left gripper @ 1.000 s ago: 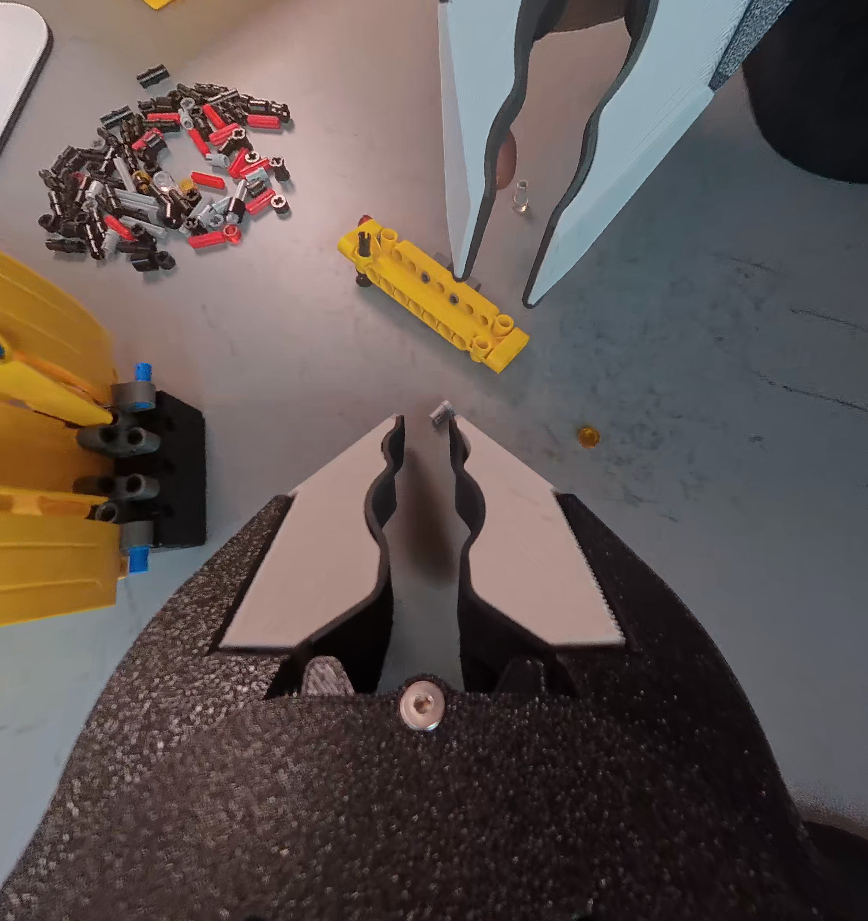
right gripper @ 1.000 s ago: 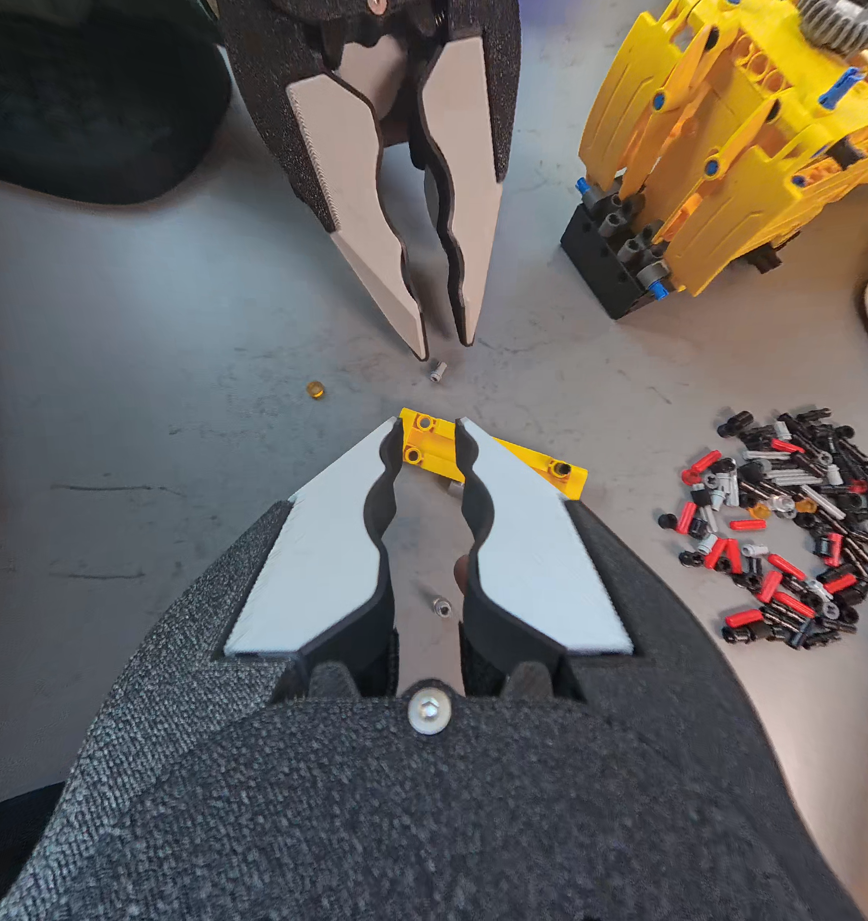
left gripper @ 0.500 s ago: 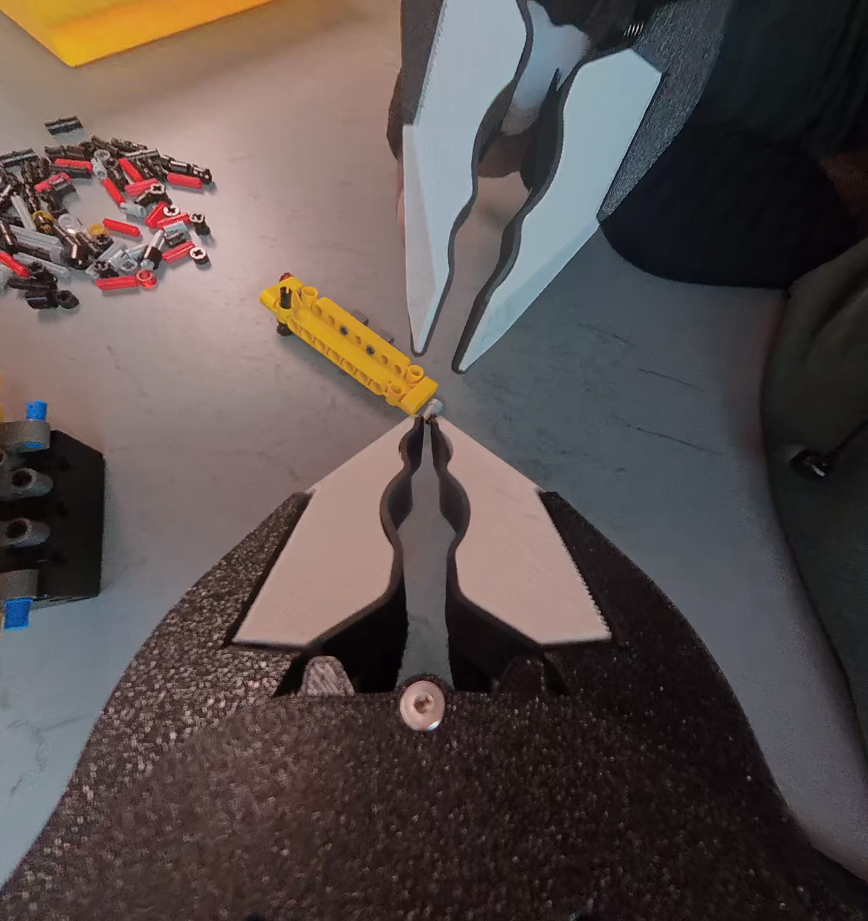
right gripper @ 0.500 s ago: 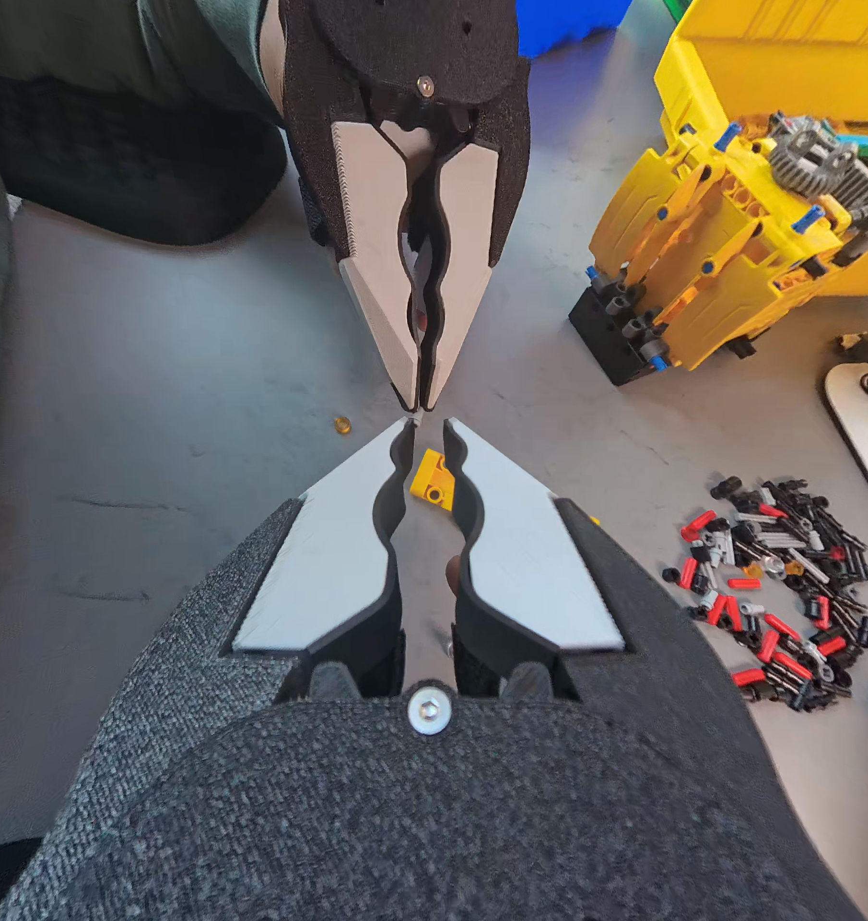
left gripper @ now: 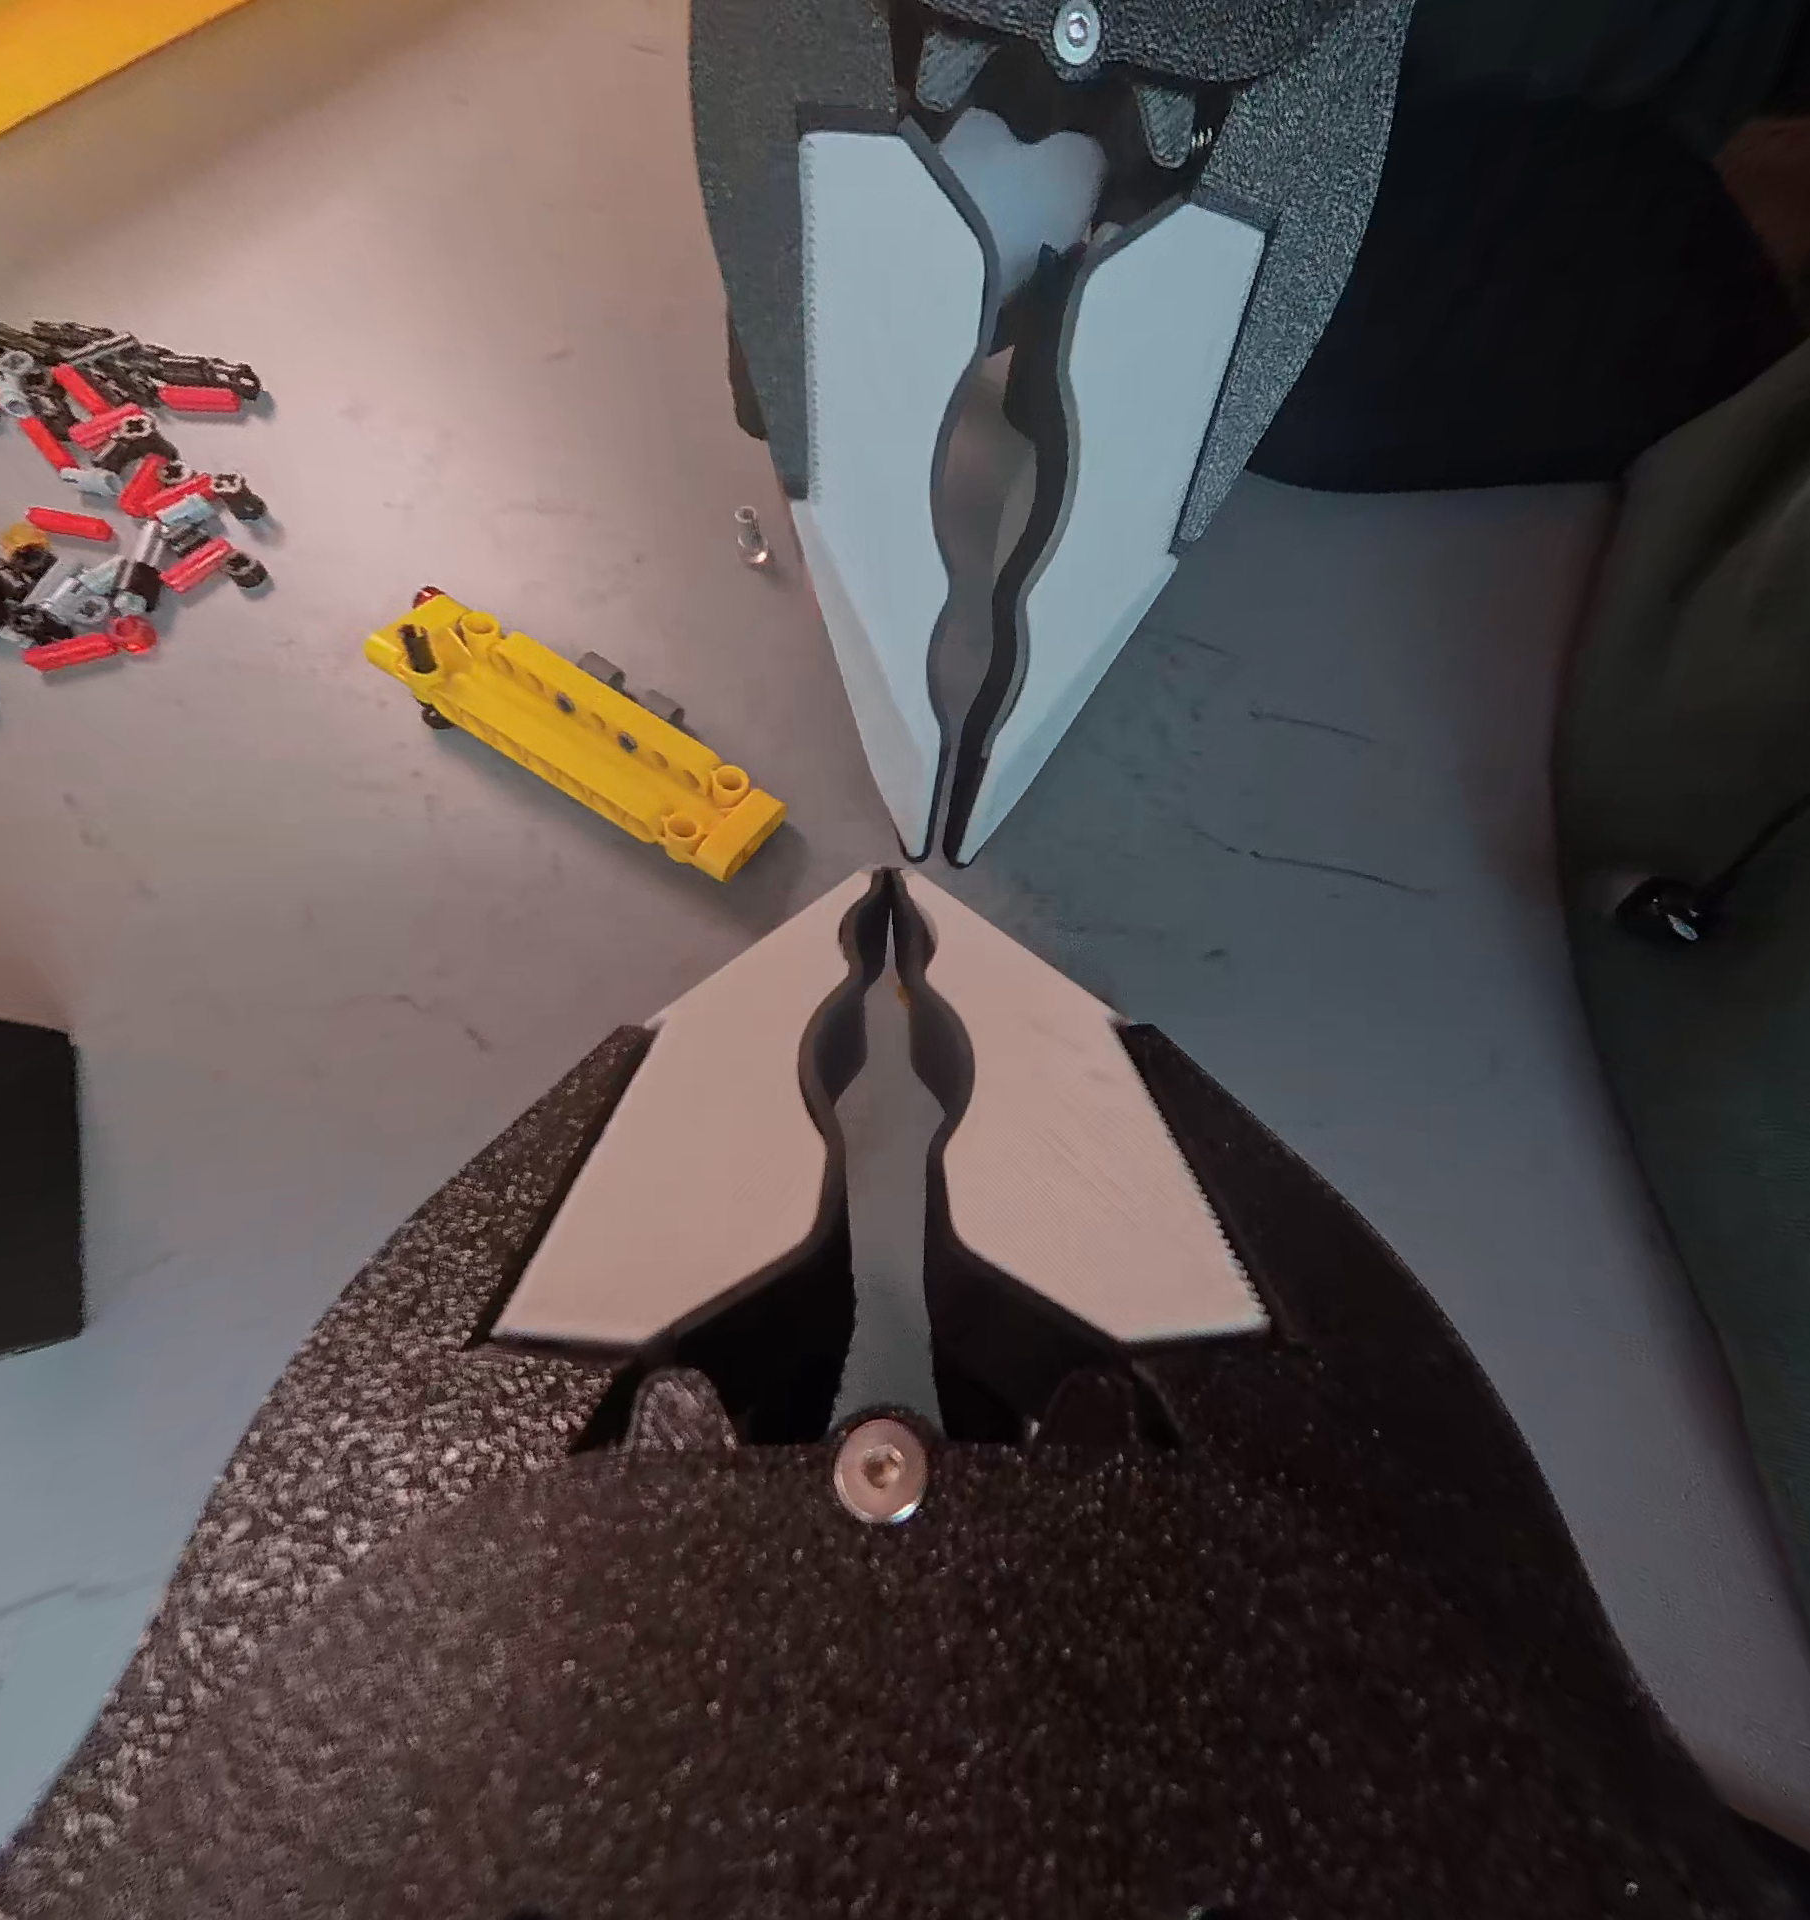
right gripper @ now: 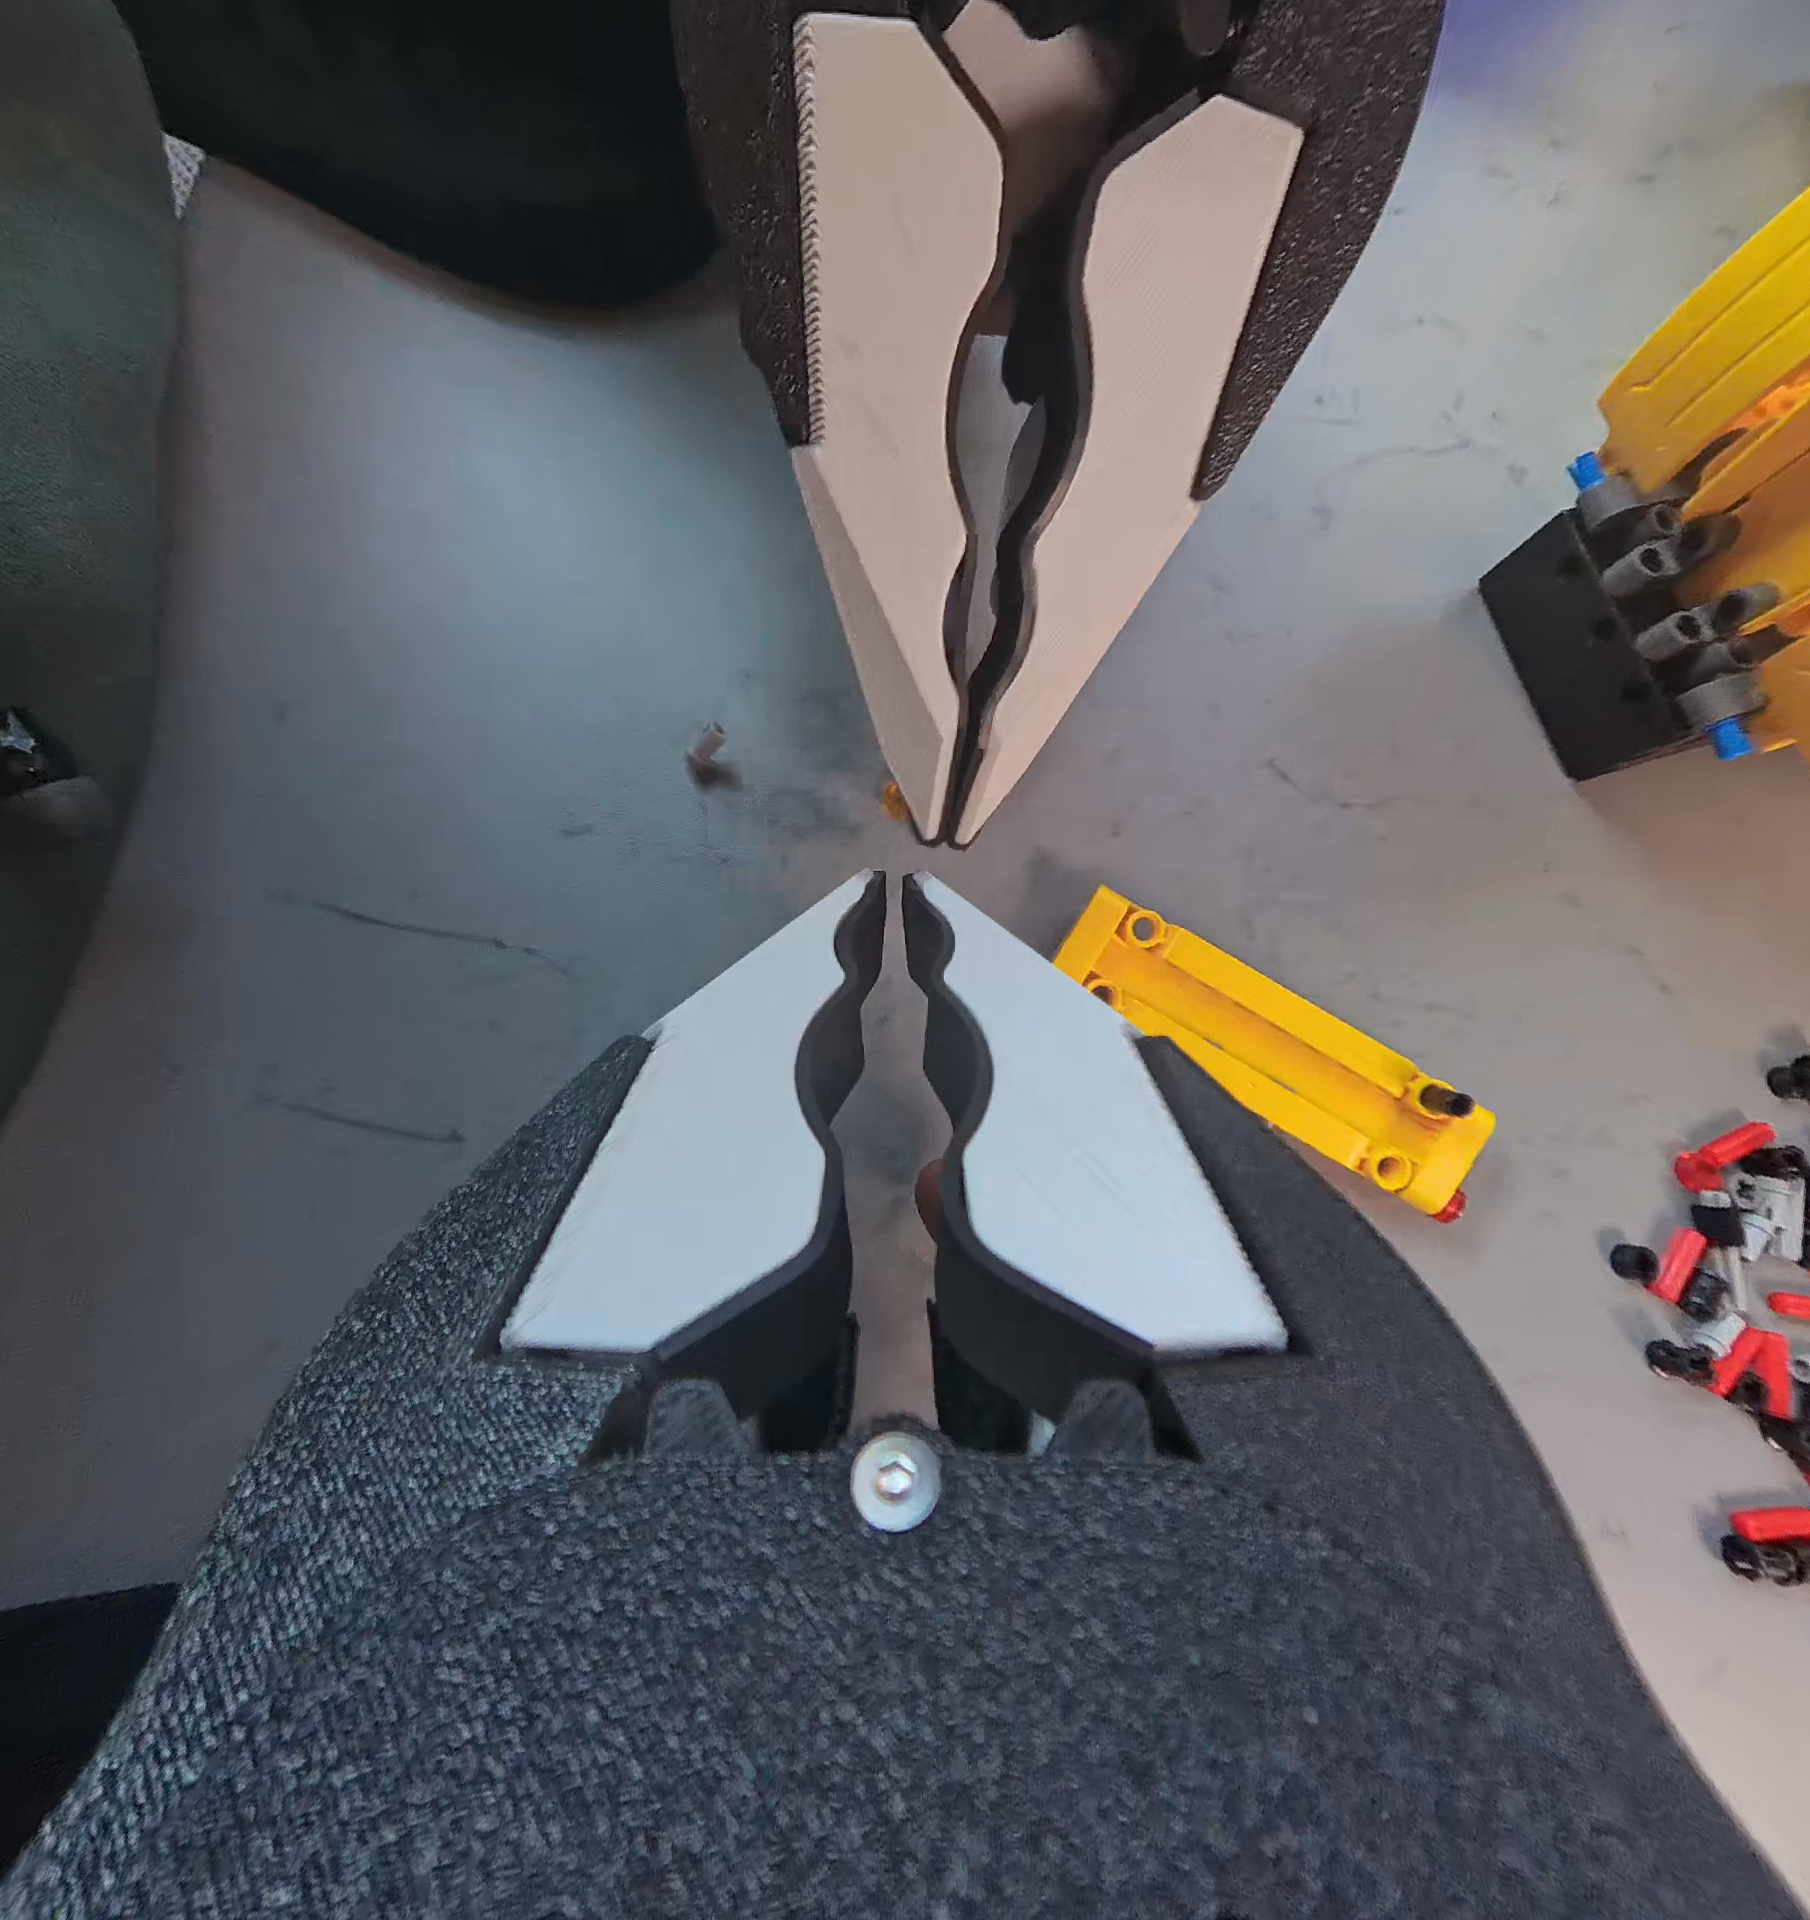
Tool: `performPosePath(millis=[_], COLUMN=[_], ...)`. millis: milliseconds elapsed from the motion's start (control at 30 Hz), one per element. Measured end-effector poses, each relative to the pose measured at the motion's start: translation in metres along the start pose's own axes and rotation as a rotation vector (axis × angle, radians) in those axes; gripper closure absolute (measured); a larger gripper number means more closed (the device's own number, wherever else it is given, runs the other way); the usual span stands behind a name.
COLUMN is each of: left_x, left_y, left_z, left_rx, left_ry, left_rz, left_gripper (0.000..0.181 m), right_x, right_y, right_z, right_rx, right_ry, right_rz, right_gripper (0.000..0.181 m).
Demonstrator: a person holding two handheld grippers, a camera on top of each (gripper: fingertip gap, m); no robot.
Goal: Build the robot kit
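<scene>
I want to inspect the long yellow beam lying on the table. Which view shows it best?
The left wrist view: the yellow beam shows whole there. In the right wrist view, the right gripper covers one edge of it.

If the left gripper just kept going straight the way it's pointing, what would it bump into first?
Most likely the right gripper: its tips sit just ahead of the left gripper, nearly tip to tip. Their relative height above the table is unclear.

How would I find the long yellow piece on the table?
Start at the heap of small red and black pins on the grey table. Between that heap and the two grippers meeting tip to tip lies the long yellow beam, flat, alone, far bigger than any pin.
</scene>
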State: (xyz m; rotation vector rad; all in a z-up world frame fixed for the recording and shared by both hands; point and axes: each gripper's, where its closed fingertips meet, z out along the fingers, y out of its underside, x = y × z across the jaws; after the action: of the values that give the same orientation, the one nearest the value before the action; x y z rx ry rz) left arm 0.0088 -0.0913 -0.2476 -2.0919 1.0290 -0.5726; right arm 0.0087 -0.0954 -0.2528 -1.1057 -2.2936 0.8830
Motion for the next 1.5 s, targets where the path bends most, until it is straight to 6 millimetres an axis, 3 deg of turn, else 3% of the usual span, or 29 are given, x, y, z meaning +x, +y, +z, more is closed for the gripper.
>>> performPosePath(millis=[133, 200, 500, 667, 833, 900, 1033, 1300, 1500], left_x=[-0.004, 0.004, 0.014, 0.008, -0.005, -0.009, -0.014, -0.006, 0.006], left_y=[-0.001, 0.002, 0.066, 0.088, 0.082, 0.075, 0.082, 0.080, 0.085], left_z=[-0.017, -0.028, -0.088, -0.078, -0.075, -0.077, -0.077, -0.066, -0.070], left_rx=[0.027, 0.044, -0.116, -0.186, -0.194, -0.181, -0.241, -0.231, -0.257], left_ry=[-0.023, -0.005, -0.157, -0.295, -0.331, -0.303, -0.228, -0.175, -0.149], left_rz=[-0.021, -0.017, -0.127, -0.137, -0.083, -0.072, -0.025, -0.042, -0.063], left_gripper=[0.180, 0.173, 0.165, 0.167, 0.172, 0.168, 0.160, 0.167, 0.160], right_x=[-0.006, -0.012, -0.018, -0.018, -0.021, -0.022, -0.021, -0.019, -0.019], right_y=[-0.001, -0.001, 0.004, 0.001, 0.003, 0.004, 0.005, 0.005, 0.005], right_z=[-0.005, -0.006, -0.001, 0.002, 0.000, -0.001, -0.003, -0.004, -0.004], right_rx=[0.014, 0.020, 0.006, 0.013, -0.011, -0.003, 0.006, 0.033, 0.035], right_ry=[-0.042, -0.067, -0.071, -0.073, -0.059, -0.056, -0.048, -0.053, -0.050], right_rz=[0.012, 0.013, 0.020, 0.023, 0.004, 0.012, 0.027, 0.049, 0.048], right_gripper=[0.177, 0.176, 0.173, 0.173, 0.173, 0.173, 0.173, 0.173, 0.173])
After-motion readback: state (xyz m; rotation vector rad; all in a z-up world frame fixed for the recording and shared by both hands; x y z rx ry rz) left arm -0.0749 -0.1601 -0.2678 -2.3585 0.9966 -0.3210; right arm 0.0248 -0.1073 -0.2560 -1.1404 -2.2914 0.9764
